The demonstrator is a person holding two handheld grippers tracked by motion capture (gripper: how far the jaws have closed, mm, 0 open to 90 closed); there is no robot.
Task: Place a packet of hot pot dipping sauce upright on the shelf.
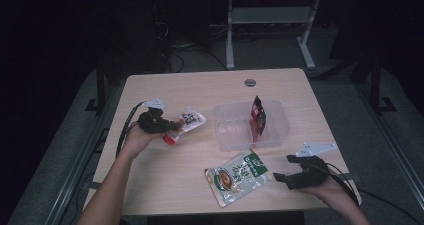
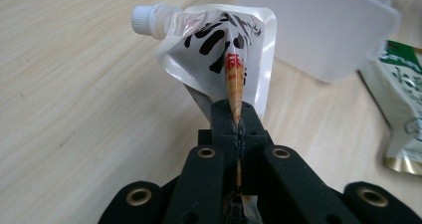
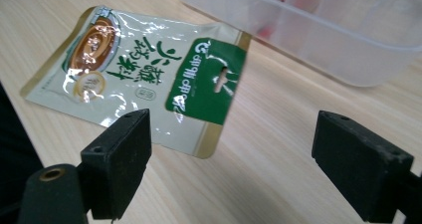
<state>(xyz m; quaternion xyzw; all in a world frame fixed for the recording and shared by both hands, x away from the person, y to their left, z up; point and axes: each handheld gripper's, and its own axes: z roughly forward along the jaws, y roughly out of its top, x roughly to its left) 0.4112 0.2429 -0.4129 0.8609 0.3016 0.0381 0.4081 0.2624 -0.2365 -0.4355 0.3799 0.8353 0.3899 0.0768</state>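
White spouted pouch (image 2: 219,50): bold black lettering, a red mark, white screw cap at one corner. Pinched by its folded edge in the left tongs (image 2: 238,129), which are clamped flat on it; pouch seen lifted off the desk (image 1: 200,87), held to the left of the clear plastic tub (image 1: 235,130).

Red-and-black packet (image 1: 258,116) noted standing upright inside the tub.

Green-and-gold flat sachet (image 3: 149,69) found lying on the desk just in front of the tub, near it.

Right tongs (image 3: 231,167) held wide apart, nothing between them, pointed at the sachet's green end, right of the sachet and in front of the tub.
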